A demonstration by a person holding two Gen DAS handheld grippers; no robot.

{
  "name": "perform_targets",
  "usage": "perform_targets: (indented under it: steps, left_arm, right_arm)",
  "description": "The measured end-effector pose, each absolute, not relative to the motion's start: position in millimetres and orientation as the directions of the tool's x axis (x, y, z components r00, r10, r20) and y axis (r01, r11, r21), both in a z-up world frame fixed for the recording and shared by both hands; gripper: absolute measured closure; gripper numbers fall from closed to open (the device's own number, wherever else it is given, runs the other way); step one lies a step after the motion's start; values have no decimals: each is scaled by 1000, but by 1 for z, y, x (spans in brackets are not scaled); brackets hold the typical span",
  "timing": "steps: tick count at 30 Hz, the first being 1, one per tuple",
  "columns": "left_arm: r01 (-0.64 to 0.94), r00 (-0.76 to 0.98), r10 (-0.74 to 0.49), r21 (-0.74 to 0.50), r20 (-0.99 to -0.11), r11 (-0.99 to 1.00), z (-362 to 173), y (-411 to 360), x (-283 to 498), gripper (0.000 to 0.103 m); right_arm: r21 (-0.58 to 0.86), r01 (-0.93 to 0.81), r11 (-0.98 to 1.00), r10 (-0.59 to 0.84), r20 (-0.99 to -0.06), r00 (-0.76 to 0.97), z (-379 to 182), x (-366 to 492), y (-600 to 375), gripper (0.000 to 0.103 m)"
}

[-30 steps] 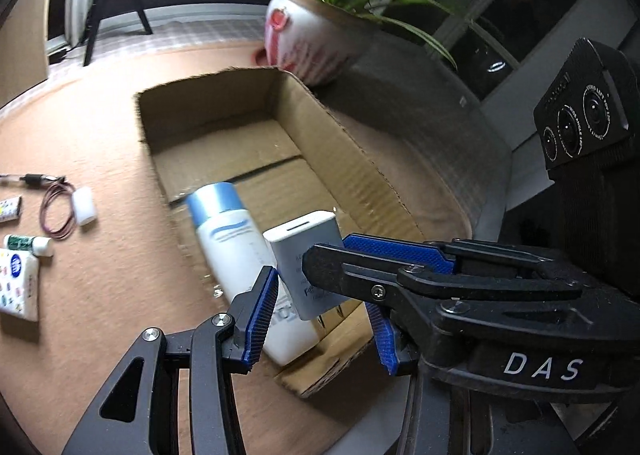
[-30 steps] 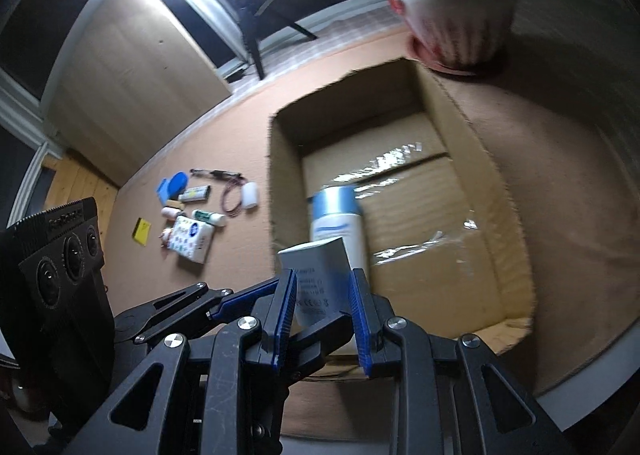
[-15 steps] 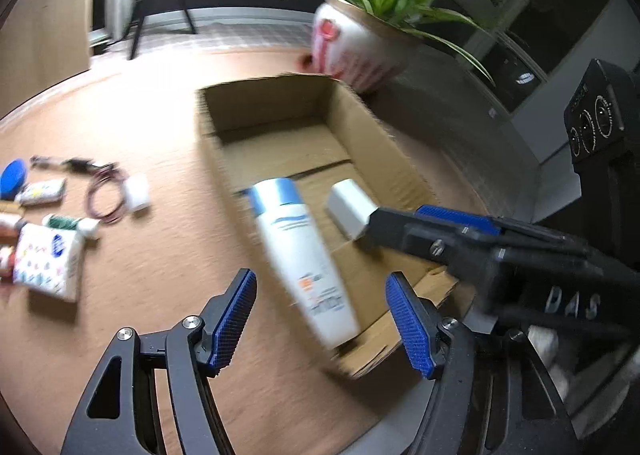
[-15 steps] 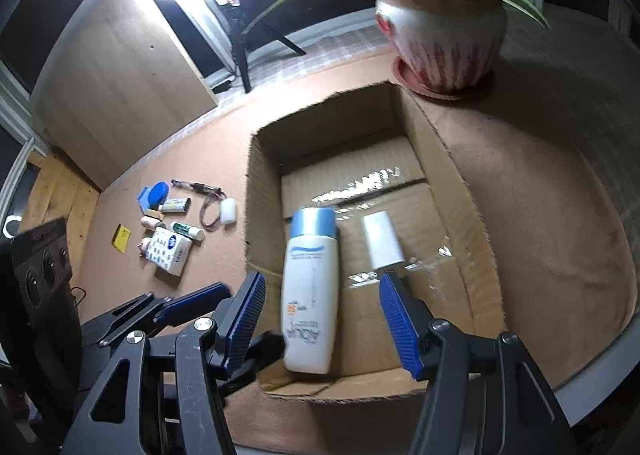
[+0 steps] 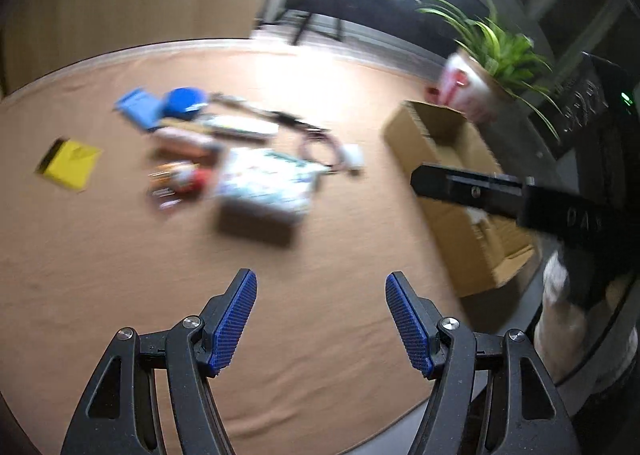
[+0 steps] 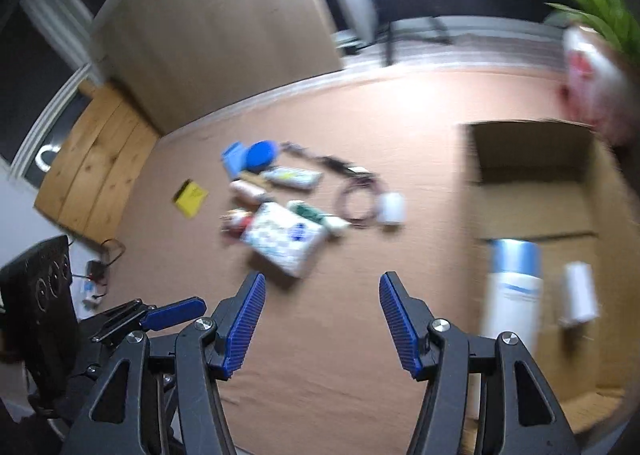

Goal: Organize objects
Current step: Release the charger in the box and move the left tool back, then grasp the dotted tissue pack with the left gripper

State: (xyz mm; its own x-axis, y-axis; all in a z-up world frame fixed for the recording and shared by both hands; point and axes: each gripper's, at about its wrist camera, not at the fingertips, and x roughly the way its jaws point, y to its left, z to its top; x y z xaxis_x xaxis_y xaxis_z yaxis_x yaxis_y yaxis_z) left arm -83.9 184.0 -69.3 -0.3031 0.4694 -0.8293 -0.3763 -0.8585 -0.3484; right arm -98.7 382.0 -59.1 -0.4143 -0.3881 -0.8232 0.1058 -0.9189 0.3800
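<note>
Tabletop (image 5: 120, 275) covered in tan cloth fills both views, much of it smeared by motion blur. Cardboard box (image 6: 532, 159), open-topped and brown, stands at the right side of the table; its far wall is dark inside, and its right edge is cut off in the right wrist view. Inside the box lie a white bottle with a light blue cap (image 6: 512, 287) and, just beside it, a smaller white block (image 6: 580, 291); printing on either cannot be read. Potted plant (image 5: 480, 67) stands behind the box, its red-and-white pot blurred. Left of the box, well apart from it, a loose cluster rests on the cloth: a white patterned packet (image 6: 284, 239), a blue pouch (image 6: 236, 157) touching a blue round lid (image 6: 262, 155), a coiled cable (image 6: 356, 203) beside a small white piece (image 6: 390, 207), several tubes too blurred to tell apart, and a yellow card (image 6: 190, 197) off alone. Left gripper (image 5: 320, 319) and right gripper (image 6: 320, 323) both hang over bare cloth, blue pads wide apart, nothing between them.
</note>
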Motion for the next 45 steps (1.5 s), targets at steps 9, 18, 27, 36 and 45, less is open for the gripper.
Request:
perform_targets:
  steps: [9,18,27,36,45]
  left_arm:
    - [-306,-310,466,-378,-829,-874,-84,86,-94,32]
    - [-199,-351,451,-405,-821,-892,-96,62,-100,33]
    - [-138,-380,429,-408,-819,-902,-98,68,-103,33]
    - [-151,-363,412,-383,-836,-911,-104,78,-106,33]
    - [-264,-296,453,-384,-841,-885,-117,116,-121,33]
  right_arm:
    - [381,67,-922,-382,-873,-303,-89,-162,319,48]
    - [330,87,-940,-342,-906,-248,-113,-192,301,49]
    - [311,154,-938,-337,-922,-191,-126,-194,296,51]
    - [464,160,-871,-481,-871,-96,-131,-160,291,57]
    - [418,97,-903,-429,-869,-248,-116,-144,307,57]
